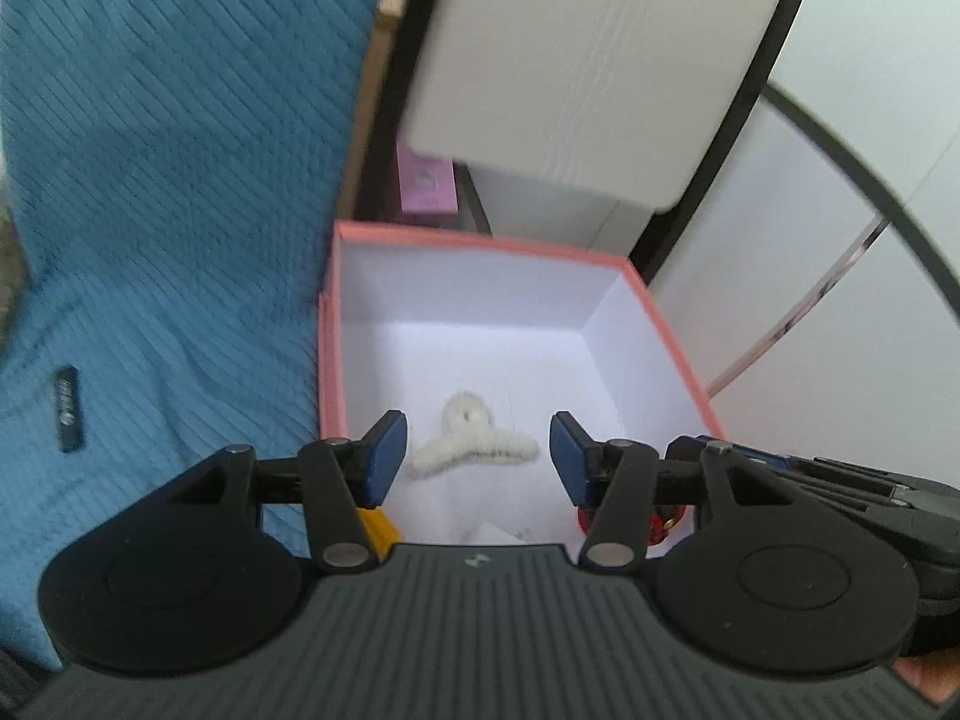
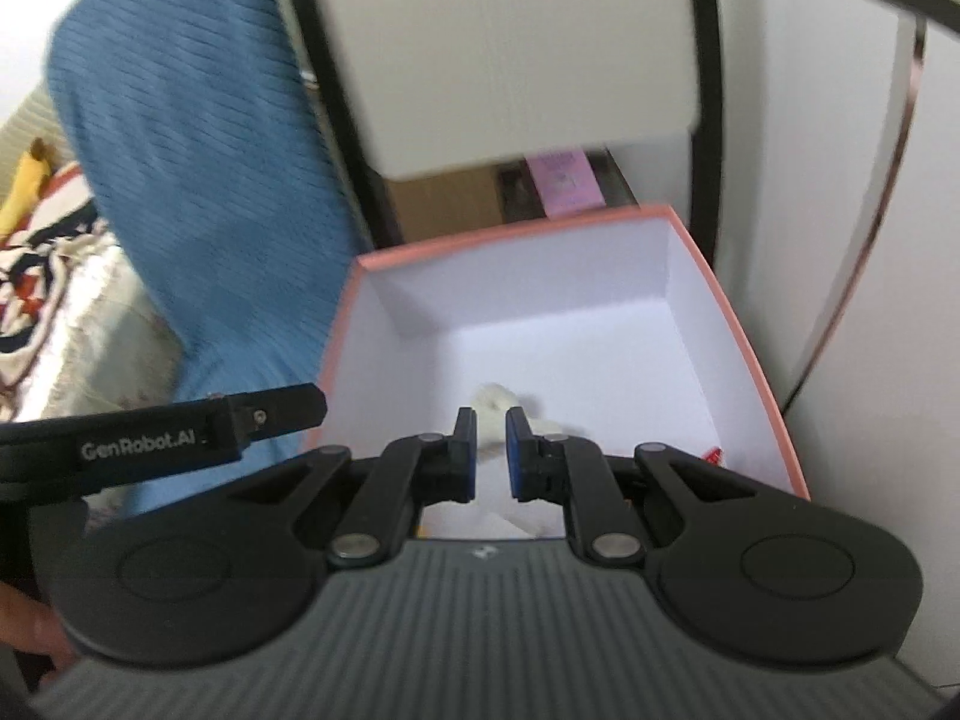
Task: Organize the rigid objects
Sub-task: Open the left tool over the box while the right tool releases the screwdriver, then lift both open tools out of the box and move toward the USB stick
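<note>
pink-rimmed, square cardboard box (image 1: 672, 324) with smooth white inner walls and floor, lid off. on its floor lies a fluffy cream hair clip (image 1: 474, 441) with curved prongs; a faceted red object (image 1: 663, 525) and a yellow piece (image 1: 378, 525) sit at the near edge, both largely hidden. left claw (image 1: 477, 459) hangs above the box, blue pads spread wide, holding nothing. right claw (image 2: 492, 453) hangs over the clip with pads nearly together, a narrow gap between them, nothing gripped. ribbed blue fabric (image 1: 168, 180) lies left of the box; a white panel (image 1: 588, 60) and glossy white surfaces stand behind.
</note>
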Available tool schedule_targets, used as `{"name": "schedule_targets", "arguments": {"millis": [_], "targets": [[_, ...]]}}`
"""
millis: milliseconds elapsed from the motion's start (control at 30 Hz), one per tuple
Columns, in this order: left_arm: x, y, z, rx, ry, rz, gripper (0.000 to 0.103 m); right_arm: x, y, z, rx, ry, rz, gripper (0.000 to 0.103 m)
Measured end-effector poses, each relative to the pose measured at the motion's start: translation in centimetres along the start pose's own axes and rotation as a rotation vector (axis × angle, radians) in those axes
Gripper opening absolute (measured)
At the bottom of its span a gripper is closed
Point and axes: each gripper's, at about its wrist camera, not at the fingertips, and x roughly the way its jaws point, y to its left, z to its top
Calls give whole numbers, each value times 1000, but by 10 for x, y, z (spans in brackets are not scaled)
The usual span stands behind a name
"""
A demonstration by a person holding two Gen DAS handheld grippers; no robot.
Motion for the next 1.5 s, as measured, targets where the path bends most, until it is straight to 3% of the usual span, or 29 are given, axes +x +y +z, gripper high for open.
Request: {"name": "schedule_targets", "arguments": {"millis": [400,700,1167,1500], "targets": [[-108,47,-22,6,-107,45,68,-52,75,-22,-83,-53,66,13],[-164,90,-55,-12,-151,83,70,-74,122,-52,-130,-70,85,14],[-183,140,-101,-43,-157,112,73,-75,158,-99,-137,-59,77,14],[-172,171,-120,-79,-176,138,78,-45,172,-120,-137,-32,82,14]]}}
